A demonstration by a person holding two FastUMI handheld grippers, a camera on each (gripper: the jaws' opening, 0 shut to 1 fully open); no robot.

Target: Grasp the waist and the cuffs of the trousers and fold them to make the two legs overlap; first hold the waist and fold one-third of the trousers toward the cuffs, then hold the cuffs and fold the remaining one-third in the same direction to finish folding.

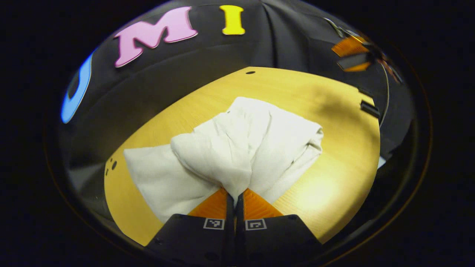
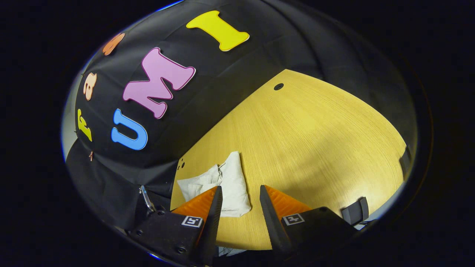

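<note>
We see a wooden counter [image 2: 304, 137], bare ahead of the right tongs [image 2: 240, 202] held wide, left tongs [image 1: 235, 198] pinching white trousers [image 1: 237, 148], counter edge beyond.

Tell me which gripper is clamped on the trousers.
The left gripper: its fingers are pinched together on a fold of the white trousers. The right gripper is open, holding nothing, above the table.

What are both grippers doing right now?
Left gripper: jaws shut on the trousers.
Right gripper: jaws open, holding nothing.
</note>
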